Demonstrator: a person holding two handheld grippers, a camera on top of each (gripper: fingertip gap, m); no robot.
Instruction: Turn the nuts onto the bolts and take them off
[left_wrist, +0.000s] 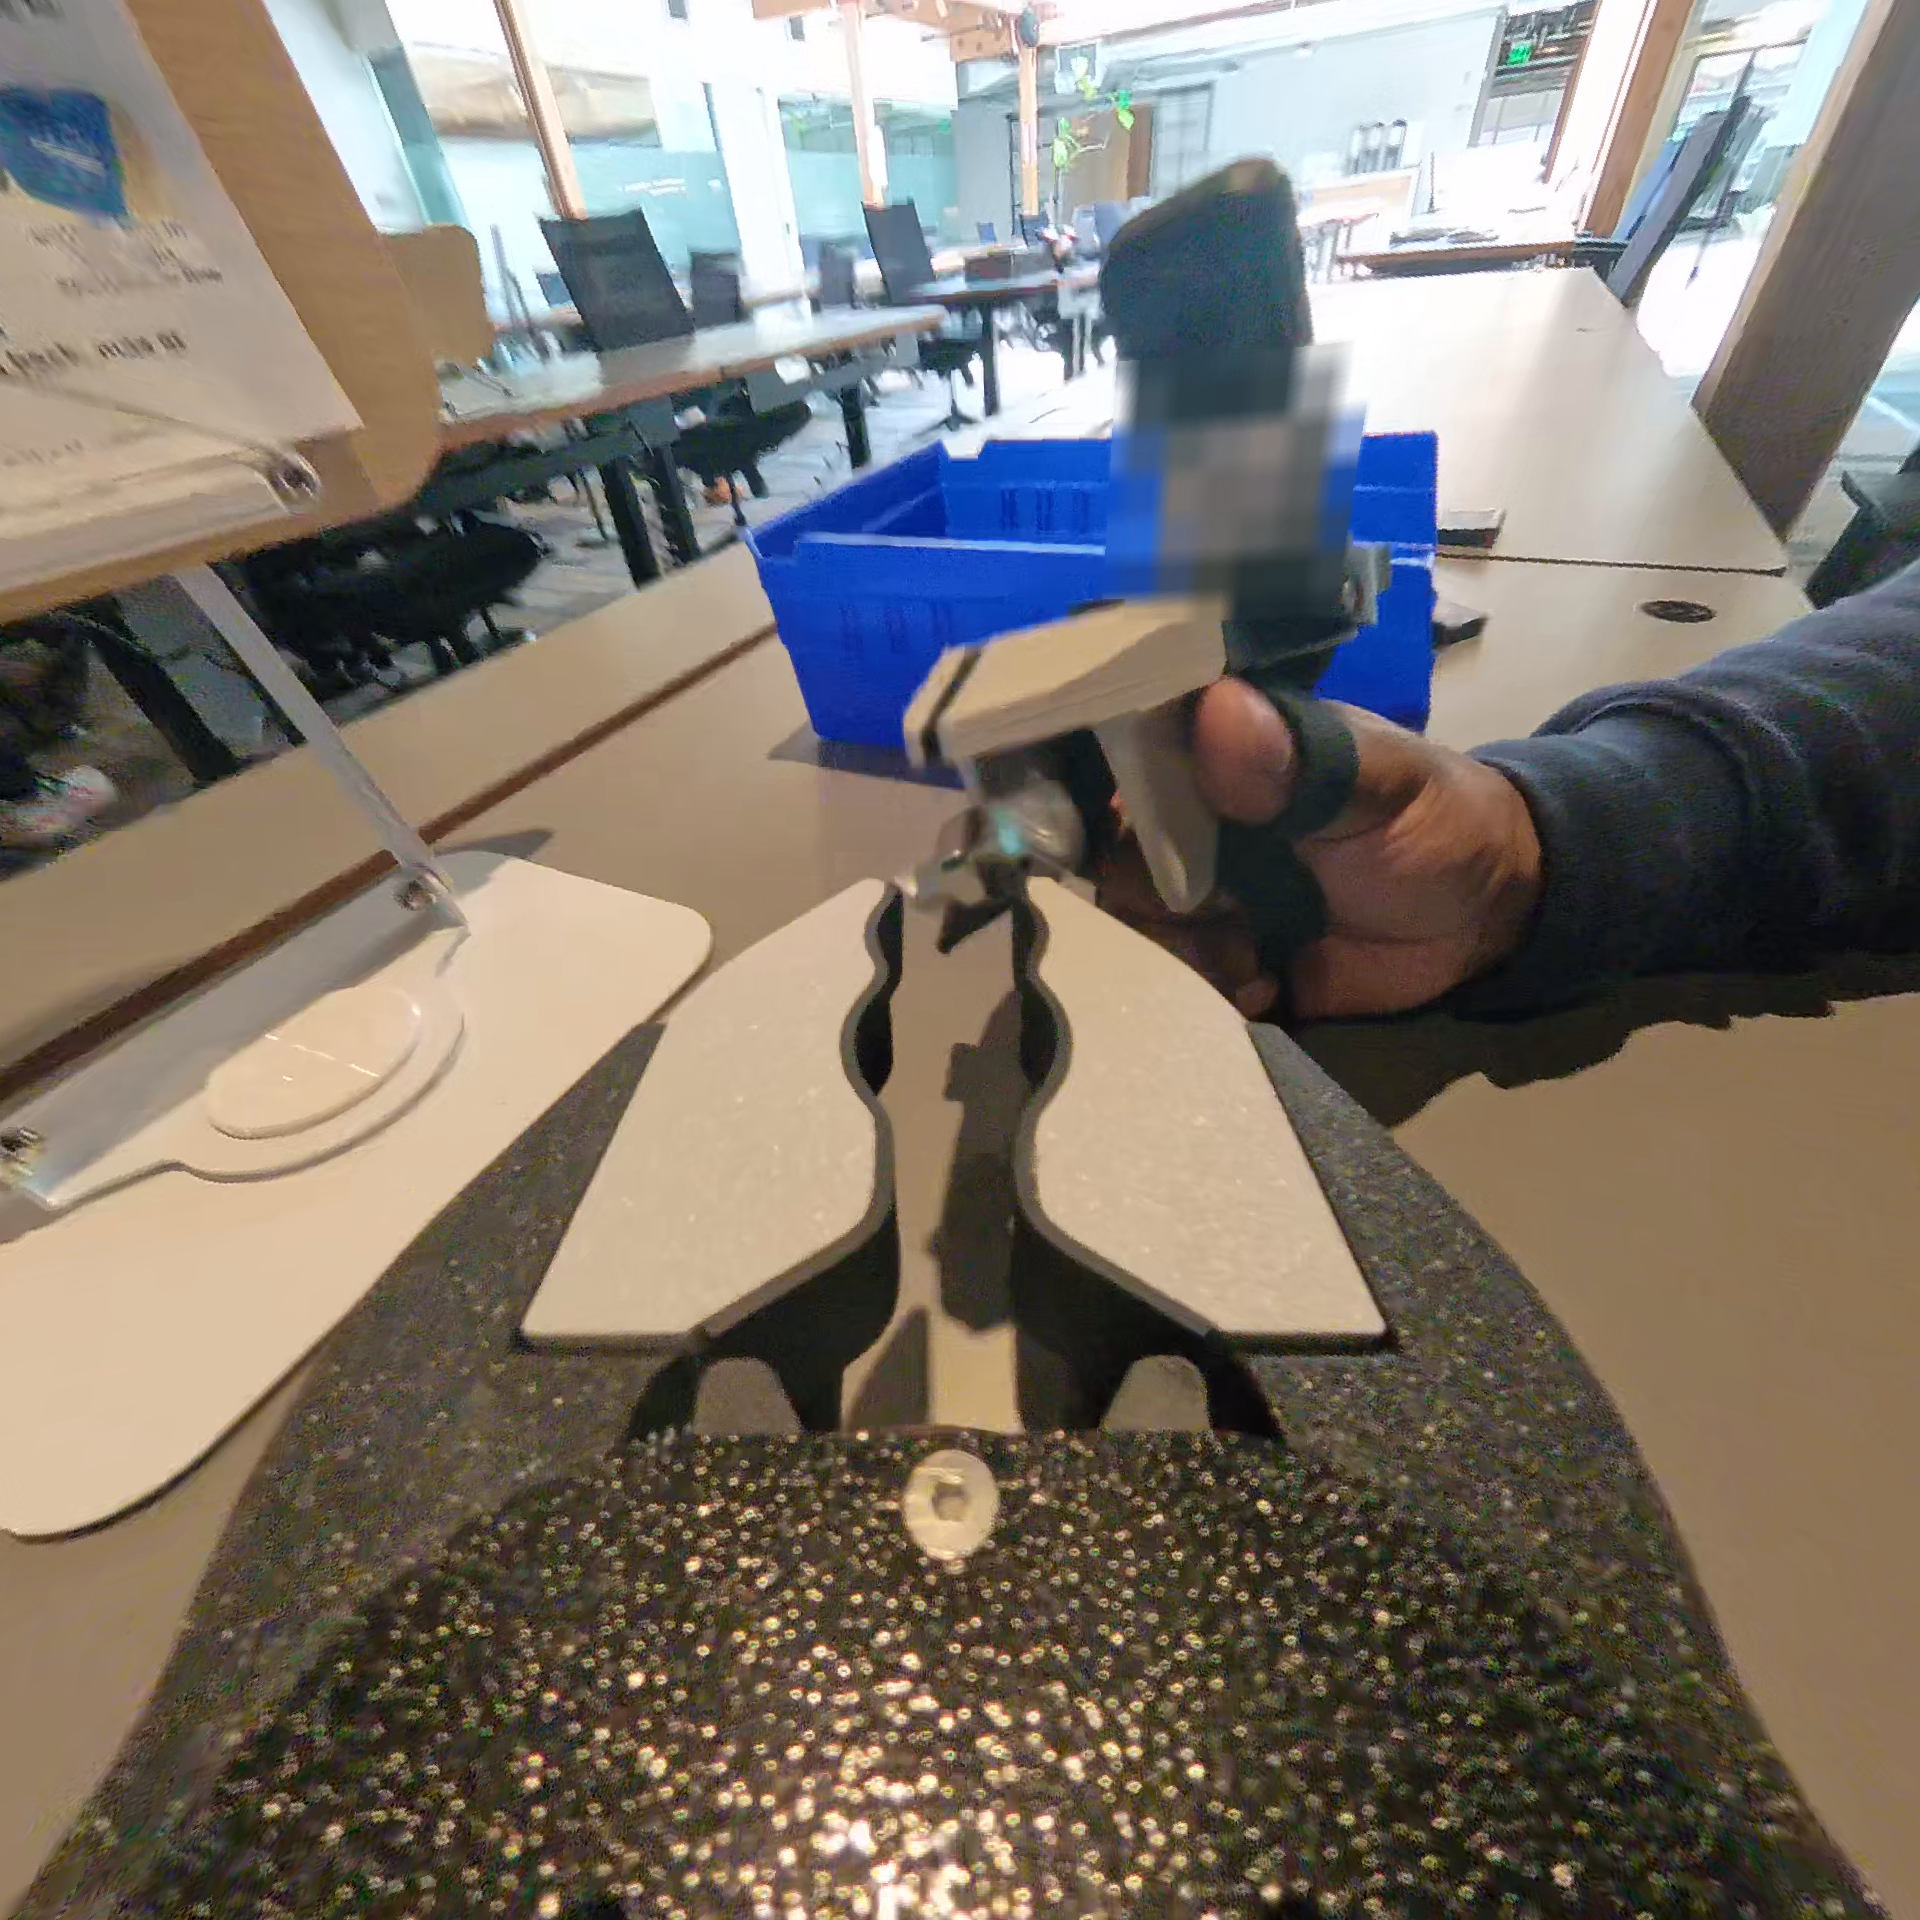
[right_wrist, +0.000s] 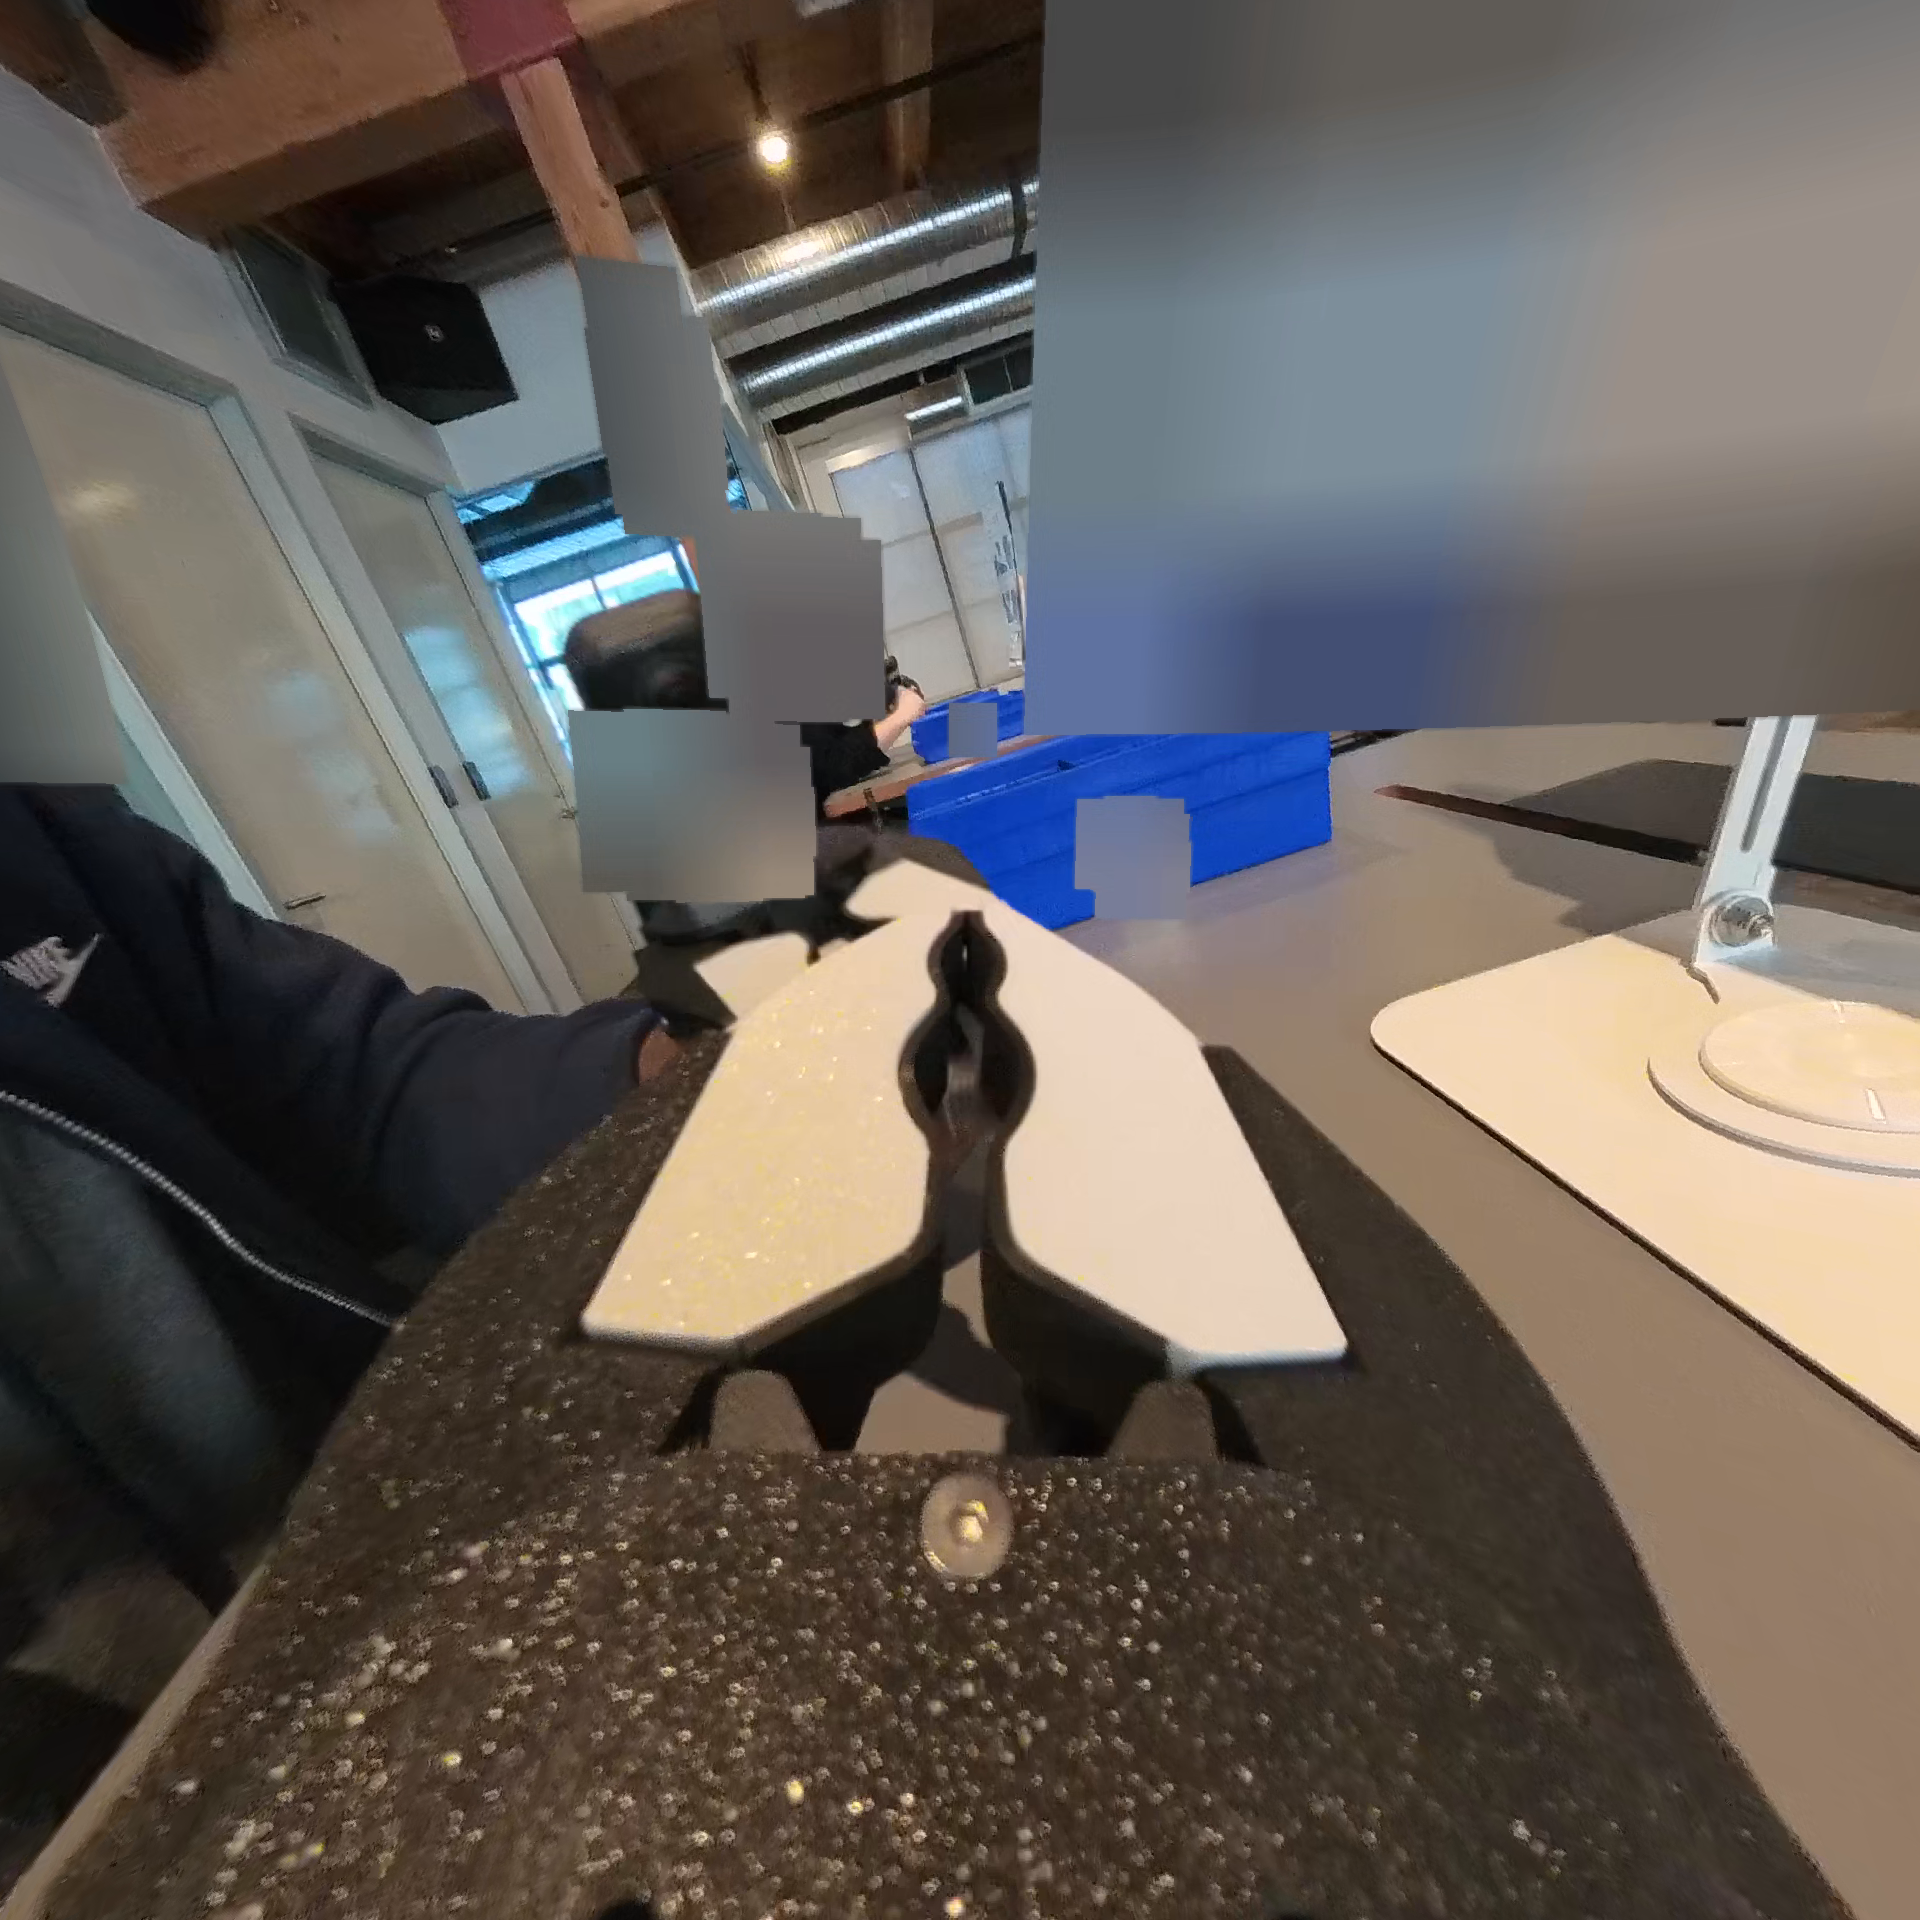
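Note:
My left gripper (left_wrist: 961, 899) hovers over the grey table (left_wrist: 1558, 1299) with its fingers apart. A small shiny metal piece (left_wrist: 1023, 826), blurred, the bolt or a nut, sits right at its fingertips. I cannot tell whether the pads press on it. My right gripper (left_wrist: 925, 727) is held in a hand (left_wrist: 1403, 862) just beyond, with its fingers together. The metal piece hangs directly under them, and how it is held is unclear. In the right wrist view, my right gripper (right_wrist: 966, 930) is shut, and a left-gripper finger (right_wrist: 904, 894) shows behind it.
A blue plastic bin (left_wrist: 904, 623) stands on the table behind the grippers and also shows in the right wrist view (right_wrist: 1226, 810). A white stand with a flat base (left_wrist: 312, 1091) holding a sign is at the left, and shows in the right wrist view (right_wrist: 1662, 1091). The tips of both grippers are at nearly the same place.

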